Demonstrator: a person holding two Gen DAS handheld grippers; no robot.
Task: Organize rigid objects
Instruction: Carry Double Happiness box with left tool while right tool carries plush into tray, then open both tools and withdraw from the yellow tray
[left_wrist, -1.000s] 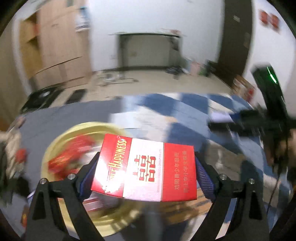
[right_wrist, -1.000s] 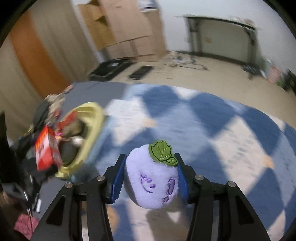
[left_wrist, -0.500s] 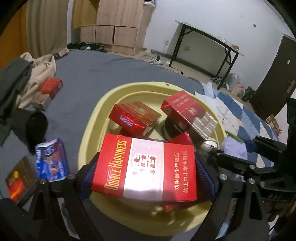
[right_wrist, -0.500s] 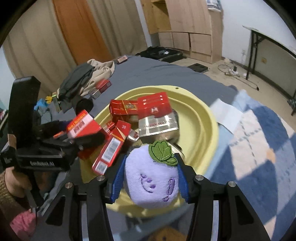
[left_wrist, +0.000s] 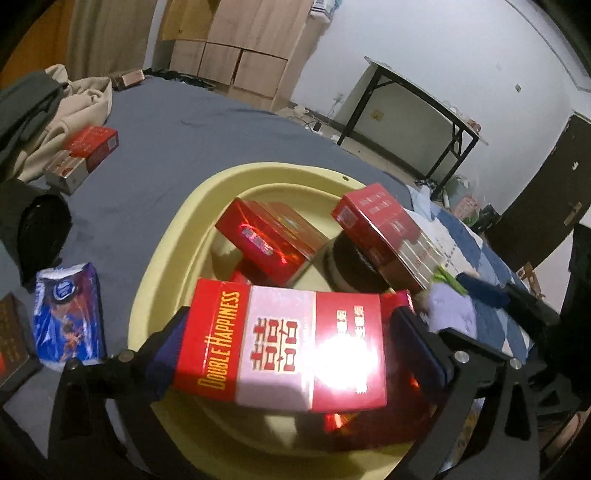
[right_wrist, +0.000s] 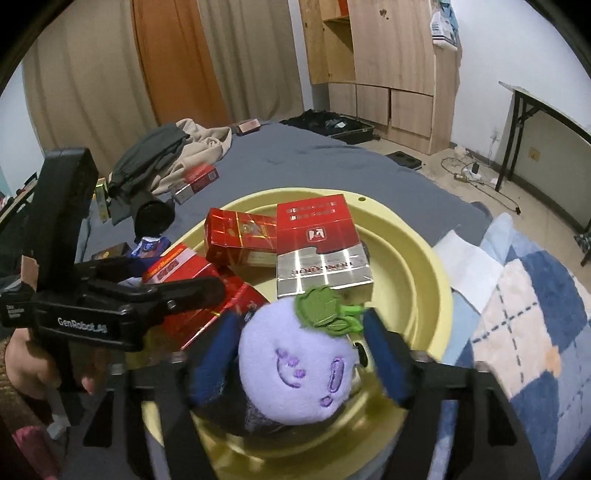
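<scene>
A yellow basin (left_wrist: 177, 221) on the grey bed holds several red cigarette boxes (left_wrist: 269, 243) and a dark round jar (left_wrist: 351, 269). Over its near side my left gripper (left_wrist: 290, 321) has its jaws opening. A red Double Happiness box (left_wrist: 280, 347) lies loose between them, with a gap at the right pad. Beside it my right gripper (right_wrist: 299, 321) is also opening. A purple plush with a green leaf (right_wrist: 299, 373) sits between its blue pads, clear of both, above the basin's near rim (right_wrist: 424, 258).
On the grey cover left of the basin lie a red box (left_wrist: 81, 155), a blue packet (left_wrist: 68, 314), a dark round thing (left_wrist: 40, 229) and piled clothes (left_wrist: 55, 107). A blue checked blanket (right_wrist: 535, 314) and a white sheet (right_wrist: 469, 266) lie to the right.
Both grippers swung from over the blanket to above the basin. Since then both jaws have spread, letting go of the red box and the plush, which have tilted slightly.
</scene>
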